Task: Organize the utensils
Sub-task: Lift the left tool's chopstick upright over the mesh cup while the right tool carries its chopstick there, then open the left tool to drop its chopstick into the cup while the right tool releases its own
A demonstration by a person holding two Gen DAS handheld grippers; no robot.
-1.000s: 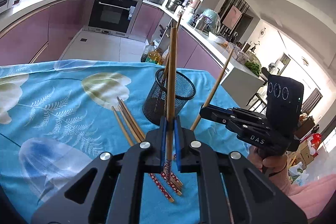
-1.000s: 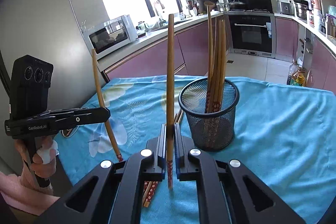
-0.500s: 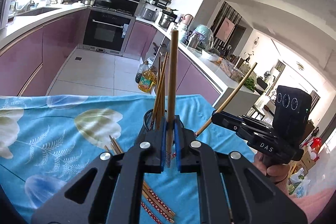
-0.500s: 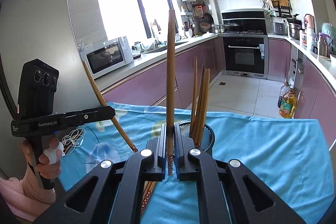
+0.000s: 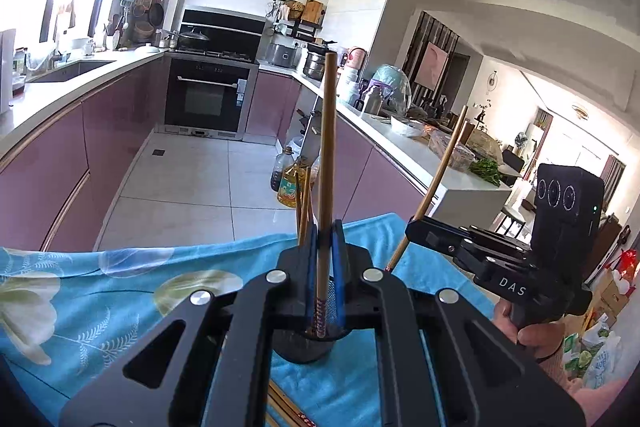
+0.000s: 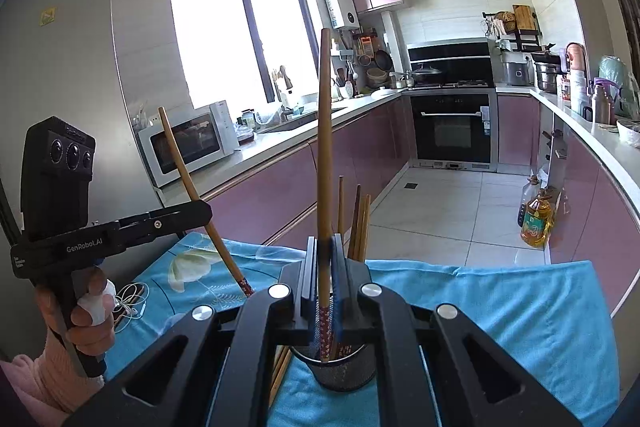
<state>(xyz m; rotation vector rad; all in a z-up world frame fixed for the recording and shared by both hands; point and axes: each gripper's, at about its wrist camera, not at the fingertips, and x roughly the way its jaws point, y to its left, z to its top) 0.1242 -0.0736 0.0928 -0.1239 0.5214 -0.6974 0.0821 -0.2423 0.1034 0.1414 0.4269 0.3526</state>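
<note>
Carrying one chopstick each, clamped upright, the left hand-held gripper (image 5: 324, 247) and right hand-held gripper (image 6: 324, 259) hover over the mesh holder (image 6: 340, 367); next, lower both tips inside and let go.

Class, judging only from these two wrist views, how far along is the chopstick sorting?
Done: several chopsticks already stand in the mesh holder.
In hand: the left gripper and right gripper are each shut on one chopstick, held upright above the blue tablecloth.
Left: both held sticks must go in, and loose chopsticks lie on the cloth.
</note>
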